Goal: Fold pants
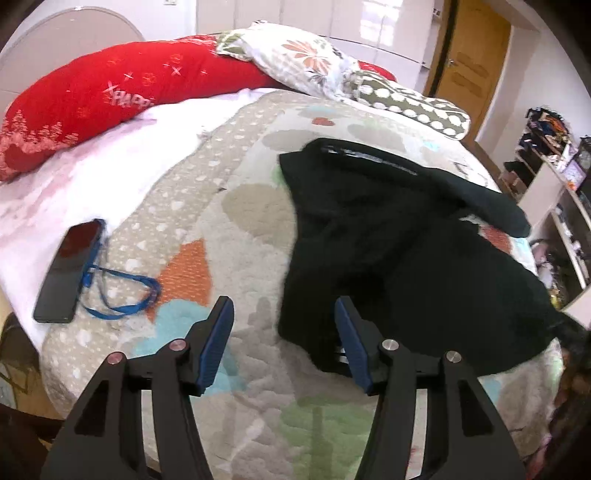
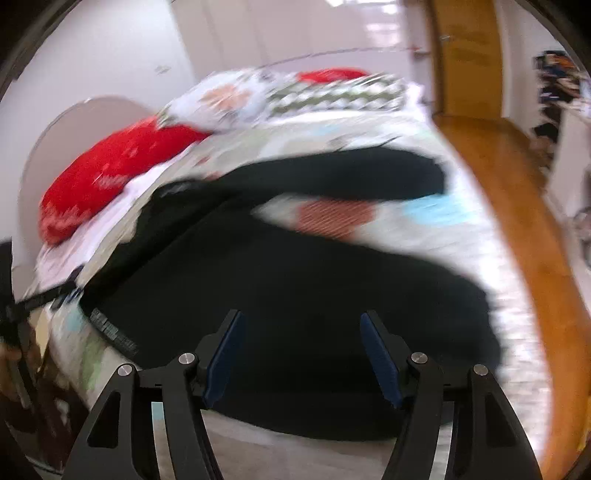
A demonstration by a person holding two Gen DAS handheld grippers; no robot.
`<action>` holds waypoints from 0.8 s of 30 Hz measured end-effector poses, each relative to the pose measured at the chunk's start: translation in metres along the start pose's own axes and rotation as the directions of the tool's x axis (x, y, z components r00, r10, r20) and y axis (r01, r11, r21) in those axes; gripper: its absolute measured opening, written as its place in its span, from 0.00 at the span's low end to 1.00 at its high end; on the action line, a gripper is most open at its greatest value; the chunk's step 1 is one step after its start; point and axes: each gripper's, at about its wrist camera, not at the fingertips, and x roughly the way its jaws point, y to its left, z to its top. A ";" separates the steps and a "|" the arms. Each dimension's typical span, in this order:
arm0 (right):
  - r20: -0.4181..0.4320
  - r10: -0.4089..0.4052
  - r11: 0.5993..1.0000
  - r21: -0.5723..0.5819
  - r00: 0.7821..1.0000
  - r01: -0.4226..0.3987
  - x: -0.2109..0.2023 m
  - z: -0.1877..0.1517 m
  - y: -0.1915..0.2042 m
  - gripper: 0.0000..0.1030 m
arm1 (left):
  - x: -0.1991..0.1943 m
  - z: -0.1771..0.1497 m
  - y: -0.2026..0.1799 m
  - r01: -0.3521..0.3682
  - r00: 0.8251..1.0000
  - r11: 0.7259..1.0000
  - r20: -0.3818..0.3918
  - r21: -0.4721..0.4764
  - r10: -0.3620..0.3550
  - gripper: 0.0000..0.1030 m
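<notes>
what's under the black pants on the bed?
The black pants lie crumpled on the patterned fleece blanket, which shows all around them. Whatever sits directly beneath the fabric is covered.

Soft, even daylight is filling the room, and glare is washing out the glossy cupboard doors (image 1: 354, 26) along the back wall. The left wrist view is staying fairly sharp, with only slight smearing on the bed cover (image 1: 207, 236). The right wrist view is streaking heavily sideways, blurring the black pants (image 2: 295, 266) and the pillows. Fisheye bending is curving every edge, and dark corners are ringing both pictures.
</notes>
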 end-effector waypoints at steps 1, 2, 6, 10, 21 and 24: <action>-0.012 0.014 1.000 -0.015 1.000 -0.014 0.007 -0.003 0.007 0.64 | 0.001 0.000 -0.003 0.003 1.000 1.000 0.000 0.003 -0.003 0.60; -0.030 0.028 0.999 -0.032 0.999 -0.029 0.016 -0.005 0.015 0.64 | 0.004 0.001 -0.005 -0.003 1.000 1.000 0.000 0.006 0.003 0.66; -0.120 0.032 0.996 -0.084 0.992 -0.042 0.045 -0.015 0.035 0.66 | 0.019 -0.002 -0.004 -0.009 1.000 1.000 -0.025 -0.025 0.008 0.69; -0.110 0.094 0.976 -0.188 0.990 -0.113 0.040 -0.006 0.070 0.68 | 0.027 -0.011 0.008 -0.022 0.998 0.998 -0.056 -0.051 0.020 0.69; -0.086 0.301 0.917 -0.248 0.950 -0.313 0.085 0.069 0.170 0.68 | 0.037 -0.021 0.021 0.032 0.995 0.994 -0.091 -0.108 -0.042 0.74; -0.141 0.319 0.899 -0.269 0.937 -0.346 0.114 0.091 0.203 0.68 | 0.042 -0.024 0.024 0.044 0.994 0.990 -0.092 -0.136 -0.057 0.74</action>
